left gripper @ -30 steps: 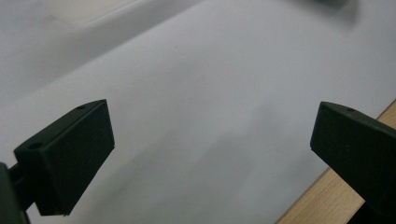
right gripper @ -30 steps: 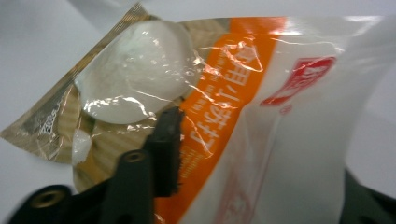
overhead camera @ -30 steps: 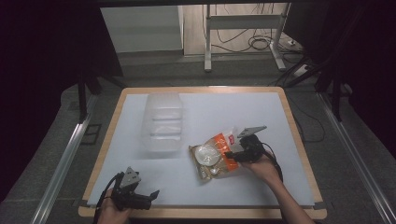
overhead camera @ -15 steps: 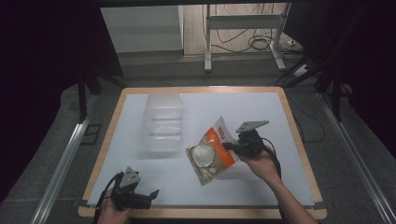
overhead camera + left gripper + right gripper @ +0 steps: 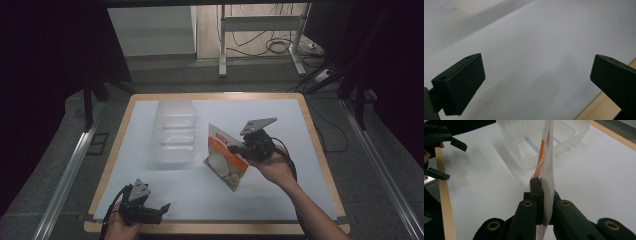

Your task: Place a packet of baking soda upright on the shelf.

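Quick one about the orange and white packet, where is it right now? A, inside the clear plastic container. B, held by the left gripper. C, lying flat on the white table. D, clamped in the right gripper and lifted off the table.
D: the right gripper has its jaws shut on an edge of the packet, which hangs tilted above the table, beside the clear container.

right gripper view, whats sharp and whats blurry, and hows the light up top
Right gripper view: the fingers are sharp, while the packet they clamp softens toward the clear container. High view: the white table is evenly lit, its surroundings dark.
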Demonstrator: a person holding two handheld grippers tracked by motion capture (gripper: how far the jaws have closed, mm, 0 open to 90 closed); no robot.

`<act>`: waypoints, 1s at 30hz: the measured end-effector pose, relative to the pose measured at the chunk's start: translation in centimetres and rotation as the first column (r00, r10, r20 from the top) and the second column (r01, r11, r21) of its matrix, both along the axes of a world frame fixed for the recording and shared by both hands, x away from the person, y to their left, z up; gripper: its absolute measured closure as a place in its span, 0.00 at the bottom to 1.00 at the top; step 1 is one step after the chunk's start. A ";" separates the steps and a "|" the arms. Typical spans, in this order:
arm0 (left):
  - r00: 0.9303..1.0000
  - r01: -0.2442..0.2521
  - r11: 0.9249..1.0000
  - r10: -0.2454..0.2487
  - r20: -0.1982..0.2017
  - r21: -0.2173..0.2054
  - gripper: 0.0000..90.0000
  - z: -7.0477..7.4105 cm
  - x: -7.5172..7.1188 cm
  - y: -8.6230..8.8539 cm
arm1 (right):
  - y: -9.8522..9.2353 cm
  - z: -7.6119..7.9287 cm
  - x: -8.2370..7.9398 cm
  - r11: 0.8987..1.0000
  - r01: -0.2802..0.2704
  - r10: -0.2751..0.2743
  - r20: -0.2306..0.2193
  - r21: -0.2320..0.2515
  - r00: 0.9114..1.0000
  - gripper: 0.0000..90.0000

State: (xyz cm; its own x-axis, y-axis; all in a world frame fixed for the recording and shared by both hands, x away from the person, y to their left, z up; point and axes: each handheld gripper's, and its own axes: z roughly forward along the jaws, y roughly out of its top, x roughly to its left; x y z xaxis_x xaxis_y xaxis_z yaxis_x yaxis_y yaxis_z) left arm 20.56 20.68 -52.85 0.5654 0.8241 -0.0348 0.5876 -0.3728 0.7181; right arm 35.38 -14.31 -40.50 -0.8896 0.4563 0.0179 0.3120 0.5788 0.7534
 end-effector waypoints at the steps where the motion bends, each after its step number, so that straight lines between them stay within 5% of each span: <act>1: 1.000 0.001 1.000 -0.001 0.000 0.001 0.00 0.0 0.0 0.0 | 0.1 0.3 0.0 1.000 0.000 0.001 0.005 -0.014 1.000 0.99; 19: 1.000 0.000 1.000 0.000 -0.007 -0.005 0.00 0.0 0.1 0.1 | 0.9 4.8 2.6 0.999 0.025 -0.022 0.105 -0.028 0.994 0.99; 30: 1.000 0.000 1.000 -0.001 -0.014 -0.014 0.00 -0.1 0.2 0.2 | 3.9 6.4 5.6 1.000 0.031 -0.030 0.131 -0.005 0.991 0.99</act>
State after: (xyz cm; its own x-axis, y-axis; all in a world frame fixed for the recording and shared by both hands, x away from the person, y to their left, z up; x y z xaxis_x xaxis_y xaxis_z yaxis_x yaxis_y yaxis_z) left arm 20.72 20.90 -52.91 0.5651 0.8232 -0.0542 0.5975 -0.3631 0.7150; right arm 41.00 -10.37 -34.10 -0.8698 0.4829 -0.1013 0.2282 0.5758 0.7851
